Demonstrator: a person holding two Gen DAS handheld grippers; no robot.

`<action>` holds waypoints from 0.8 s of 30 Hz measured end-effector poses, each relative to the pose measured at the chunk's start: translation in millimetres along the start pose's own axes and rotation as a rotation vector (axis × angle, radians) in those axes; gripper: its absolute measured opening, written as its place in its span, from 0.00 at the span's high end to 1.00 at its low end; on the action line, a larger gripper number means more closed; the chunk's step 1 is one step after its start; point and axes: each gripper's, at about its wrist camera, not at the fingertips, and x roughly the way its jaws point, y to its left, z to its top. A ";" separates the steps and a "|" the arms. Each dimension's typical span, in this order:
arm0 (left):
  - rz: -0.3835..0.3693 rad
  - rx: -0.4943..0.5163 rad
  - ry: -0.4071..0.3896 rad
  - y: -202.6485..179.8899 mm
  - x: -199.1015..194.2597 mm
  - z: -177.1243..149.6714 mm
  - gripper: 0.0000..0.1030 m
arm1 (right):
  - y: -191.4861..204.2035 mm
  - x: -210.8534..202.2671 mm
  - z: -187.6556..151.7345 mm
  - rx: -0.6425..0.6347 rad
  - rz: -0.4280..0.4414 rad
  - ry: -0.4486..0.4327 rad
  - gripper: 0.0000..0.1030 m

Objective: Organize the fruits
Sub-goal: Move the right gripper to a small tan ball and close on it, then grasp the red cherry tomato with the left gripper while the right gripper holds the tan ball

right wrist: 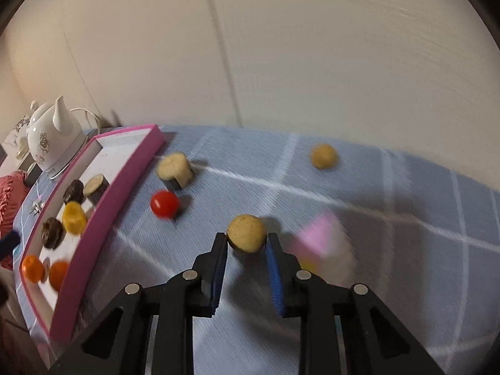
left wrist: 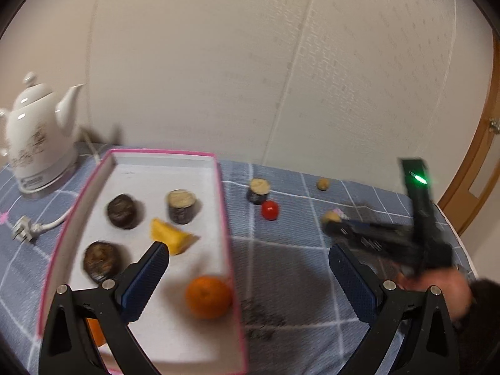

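A pink-edged white box (left wrist: 223, 206) lies on the blue checked cloth. In it are dark round pieces (left wrist: 122, 212), a cut piece (left wrist: 182, 206), a yellow wedge (left wrist: 172, 237) and an orange (left wrist: 208, 297). My left gripper (left wrist: 248, 262) is open above the box's right edge, empty. My right gripper (right wrist: 246, 242) is shut on a tan round fruit (right wrist: 246, 232) just over the cloth; it also shows in the left wrist view (left wrist: 332, 217). A red tomato (right wrist: 164, 203), a cut piece (right wrist: 175, 168) and another tan ball (right wrist: 324, 155) lie on the cloth.
A white kettle (left wrist: 34, 134) with cord and plug (left wrist: 23, 232) stands at the back left. A pink blurred object (right wrist: 320, 237) lies right of my right gripper. A wall runs behind the table; a wooden door frame (left wrist: 475, 162) is at right.
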 end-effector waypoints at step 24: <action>0.169 0.180 0.153 -86.1 148.2 27.0 0.22 | -42.8 -75.9 -35.0 0.201 0.054 -0.135 0.75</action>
